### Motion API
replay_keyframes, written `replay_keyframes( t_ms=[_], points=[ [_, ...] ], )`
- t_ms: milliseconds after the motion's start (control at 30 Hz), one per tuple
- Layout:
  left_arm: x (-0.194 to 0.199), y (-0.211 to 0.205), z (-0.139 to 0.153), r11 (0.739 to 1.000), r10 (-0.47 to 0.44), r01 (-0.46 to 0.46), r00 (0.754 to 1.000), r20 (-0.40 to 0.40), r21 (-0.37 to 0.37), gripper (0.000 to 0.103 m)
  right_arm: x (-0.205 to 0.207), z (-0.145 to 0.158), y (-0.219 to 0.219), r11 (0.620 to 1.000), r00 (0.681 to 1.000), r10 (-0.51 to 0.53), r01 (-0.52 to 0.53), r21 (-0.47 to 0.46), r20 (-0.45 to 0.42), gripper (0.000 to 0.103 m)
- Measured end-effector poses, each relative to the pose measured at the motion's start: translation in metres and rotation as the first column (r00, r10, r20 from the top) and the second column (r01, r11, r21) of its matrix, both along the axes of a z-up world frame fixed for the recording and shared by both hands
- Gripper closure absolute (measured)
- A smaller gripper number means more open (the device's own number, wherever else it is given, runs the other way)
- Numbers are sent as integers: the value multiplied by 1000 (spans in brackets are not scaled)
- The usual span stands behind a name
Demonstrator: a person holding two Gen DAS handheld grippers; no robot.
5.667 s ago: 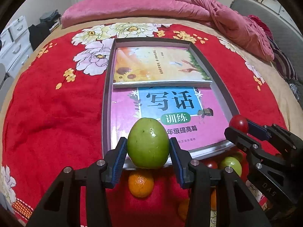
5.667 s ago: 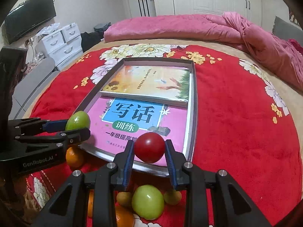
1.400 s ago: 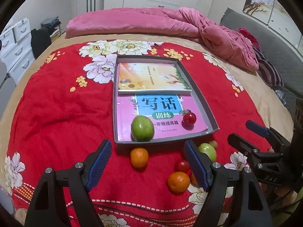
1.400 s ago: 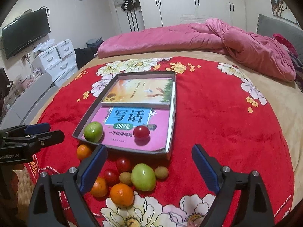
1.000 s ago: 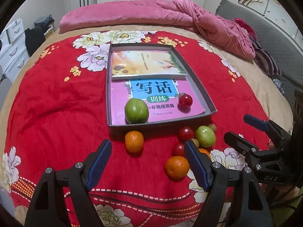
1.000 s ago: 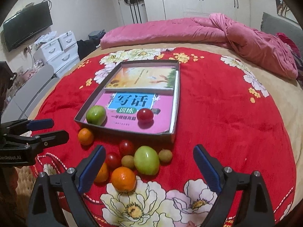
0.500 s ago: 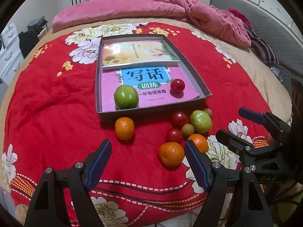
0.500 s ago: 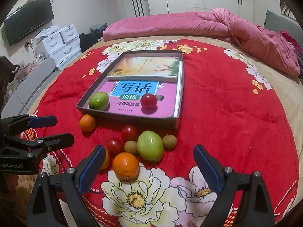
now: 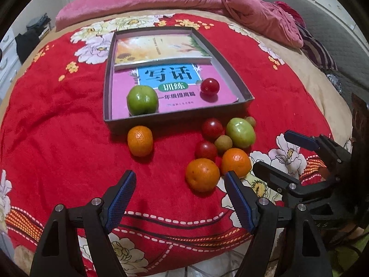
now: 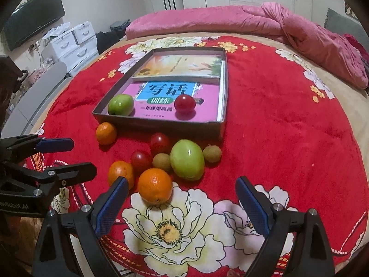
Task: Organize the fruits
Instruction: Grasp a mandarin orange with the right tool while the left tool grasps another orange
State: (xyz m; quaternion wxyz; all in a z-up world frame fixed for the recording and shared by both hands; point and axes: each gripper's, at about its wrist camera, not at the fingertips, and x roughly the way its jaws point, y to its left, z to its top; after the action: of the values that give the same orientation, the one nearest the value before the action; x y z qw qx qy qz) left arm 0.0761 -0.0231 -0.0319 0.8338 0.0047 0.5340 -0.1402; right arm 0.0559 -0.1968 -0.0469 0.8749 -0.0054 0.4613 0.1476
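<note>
Left gripper (image 9: 180, 184): we hold it low over the near edge of the red blanket (image 9: 57, 138), jaws spread wide with nothing between them; one blue pad (image 9: 121, 198) shows on each side.
Right gripper (image 10: 182, 191): we hold it just as low, jaws wide apart and empty, aimed at the loose fruit; the orange (image 10: 155, 189) lies nearest, just beyond its left pad.
Tray (image 9: 107, 106): a shallow grey box sits mid-blanket with two books laid flat in it.
Fruit in tray: a green apple (image 9: 143, 100) rests on the pink book (image 9: 221, 92) at the near left, a red tomato (image 9: 209, 86) on its right part, well apart.
Loose fruit: a lone mandarin (image 9: 140, 140) lies just in front of the tray wall; to the right we see a touching cluster of two tomatoes, a second green apple (image 9: 240, 133), two small brownish fruits and two oranges.
Surface: a bed, the blanket printed with large flowers.
Room: a pink quilt (image 10: 230, 20) is bunched at the far side; white drawers (image 10: 71, 43) and a dark screen (image 10: 32, 23) stand at the left, with wardrobes behind.
</note>
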Motion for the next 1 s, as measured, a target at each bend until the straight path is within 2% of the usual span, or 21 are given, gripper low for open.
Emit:
replay_keyframes(
  t_ms=[400,633,767,1000],
  points=[
    [6,-3,-19,999,-14,10,997,-79,-54,23,-3,-28,17,997,997,60,-62,-52,-41,9],
    [10,-6,-29,996,-21,12,994,-103,-83,23,-1,-40,24,993,995,88,-91,-71,-44,25],
    [12,-8,-33,995,-29,17,993,-117,-96,34,-1,-41,27,993,995,100,-102,-67,-30,30],
    [15,-11,-40,992,-39,22,990,-139,-121,35,1,-44,36,986,989,145,-145,-81,-11,38]
  ],
)
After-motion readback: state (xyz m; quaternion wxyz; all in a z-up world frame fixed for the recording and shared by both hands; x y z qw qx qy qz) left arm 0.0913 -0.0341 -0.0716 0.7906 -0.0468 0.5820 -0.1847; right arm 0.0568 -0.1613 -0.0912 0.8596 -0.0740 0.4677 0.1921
